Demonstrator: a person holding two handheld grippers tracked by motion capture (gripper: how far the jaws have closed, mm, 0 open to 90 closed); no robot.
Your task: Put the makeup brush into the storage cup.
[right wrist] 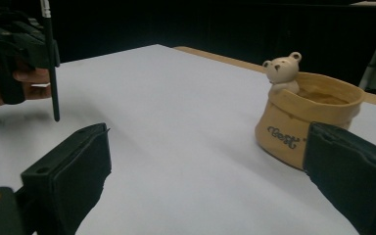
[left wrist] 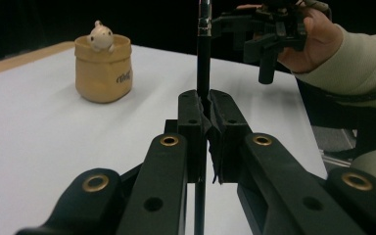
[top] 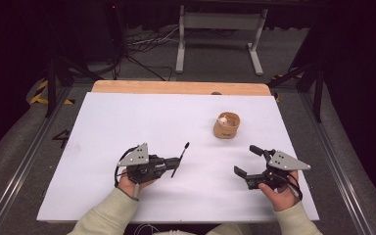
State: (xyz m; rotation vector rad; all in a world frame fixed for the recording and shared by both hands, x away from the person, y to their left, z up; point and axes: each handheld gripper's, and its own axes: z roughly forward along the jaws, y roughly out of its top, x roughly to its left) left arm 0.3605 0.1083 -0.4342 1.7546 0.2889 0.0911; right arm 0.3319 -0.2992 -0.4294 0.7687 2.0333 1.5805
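Here, nearest to you, your two forearms in pale sleeves enter from the bottom of the high view, one hand on each gripper. Your left gripper (top: pixel 169 165) sits low over the white surface (top: pixel 127 122), left of centre, with its jaws pressed together on a thin black brush (top: pixel 180 159). In the left gripper view the brush (left wrist: pixel 203 73) stands upright between the jaw pads, its shaft running down below them and its metal ferrule rising to the top edge. In the high view the brush slants up and to the right from the jaws, dark tip farthest from you. In the right gripper view its lower end hangs just above the surface; contact with the surface cannot be confirmed.

Your right gripper (top: pixel 247 160) is held at the right side of the surface, well apart from the left one. Its jaws are spread wide, with nothing between them; in the right gripper view the two black pads stand at the left and right edges.

Farther out, beyond the right gripper and slightly to its left, a small tan pot (top: pixel 226 126) stands upright on the surface. A small bear figure (right wrist: pixel 281 71) perches on its rim, and dark lettering marks its wall. Beyond the white sheet, a strip of wooden tabletop (top: pixel 176 87) shows along the far edge.
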